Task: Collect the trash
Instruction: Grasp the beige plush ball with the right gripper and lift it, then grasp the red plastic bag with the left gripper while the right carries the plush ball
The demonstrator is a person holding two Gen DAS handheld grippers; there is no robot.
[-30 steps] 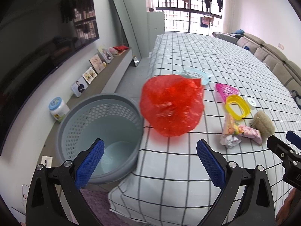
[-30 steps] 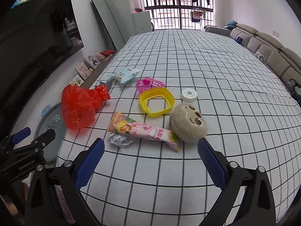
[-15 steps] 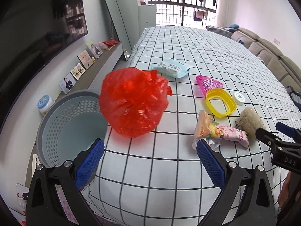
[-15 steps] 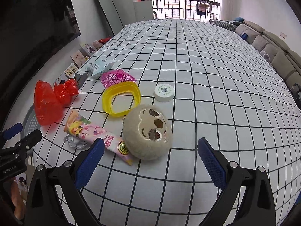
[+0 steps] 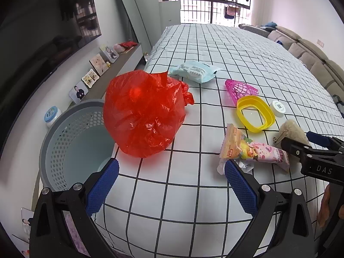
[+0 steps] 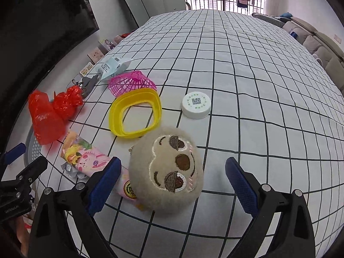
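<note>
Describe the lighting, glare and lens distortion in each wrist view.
Left wrist view: daylight from the barred window blows out; specular glints on the red plastic bag; grid lines bow. Right wrist view: same backlight, plush toy sharp, tablecloth grid curves strongly, corners vignetted black.

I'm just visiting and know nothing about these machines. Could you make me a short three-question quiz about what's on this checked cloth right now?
1. True or false: the left hand-held gripper is shut on the red plastic bag.
2. Which lies nearest the right hand-held gripper? A) white round cap B) plush sloth face C) pink mesh basket
3. Fill in: the perforated laundry basket stands on the floor beside the table's ____ edge, seen from the left wrist.

Key: 1 false, both grippers are open and empty; 2 B; 3 left.
</note>
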